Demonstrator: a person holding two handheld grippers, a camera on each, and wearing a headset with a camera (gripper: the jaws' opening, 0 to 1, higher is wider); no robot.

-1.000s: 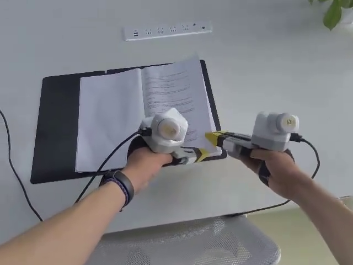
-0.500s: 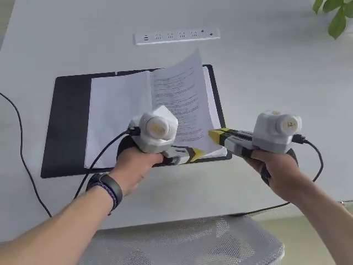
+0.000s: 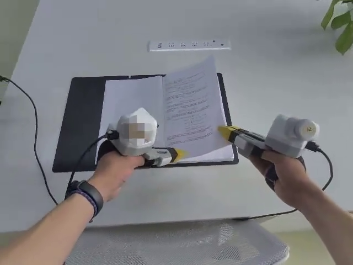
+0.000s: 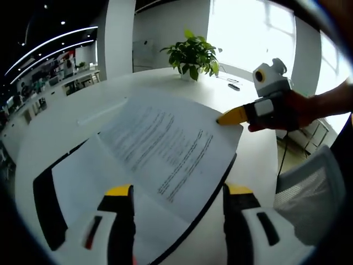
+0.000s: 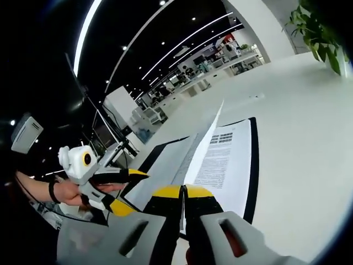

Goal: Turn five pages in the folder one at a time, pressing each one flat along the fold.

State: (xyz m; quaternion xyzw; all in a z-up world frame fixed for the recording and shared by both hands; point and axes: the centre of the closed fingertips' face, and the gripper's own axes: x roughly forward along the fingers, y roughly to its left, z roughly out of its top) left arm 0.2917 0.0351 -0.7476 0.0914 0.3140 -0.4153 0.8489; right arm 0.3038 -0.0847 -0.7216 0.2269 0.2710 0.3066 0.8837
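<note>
A black folder [image 3: 83, 127] lies open on the white table, with white sheets on both halves. My right gripper [image 3: 223, 131] is shut on the lower right corner of a printed page [image 3: 190, 107] and holds it lifted and slanted above the right half. In the right gripper view the page [image 5: 204, 146] rises edge-on from between the closed jaws of the right gripper [image 5: 183, 192]. My left gripper [image 3: 175, 155] hovers open by the folder's front edge, below the lifted page. In the left gripper view, its jaws [image 4: 179, 193] stand wide apart under the page [image 4: 165, 143].
A white power strip [image 3: 188, 44] lies behind the folder. Plant leaves [image 3: 339, 22] hang in at the far right corner. A black cable [image 3: 33, 138] runs along the table's left side. A mesh chair [image 3: 176, 243] sits below the front edge.
The right gripper has raised the printed page's corner higher, so the page stands steeper. The left gripper has slid left along the folder's front edge. The head camera has shifted.
</note>
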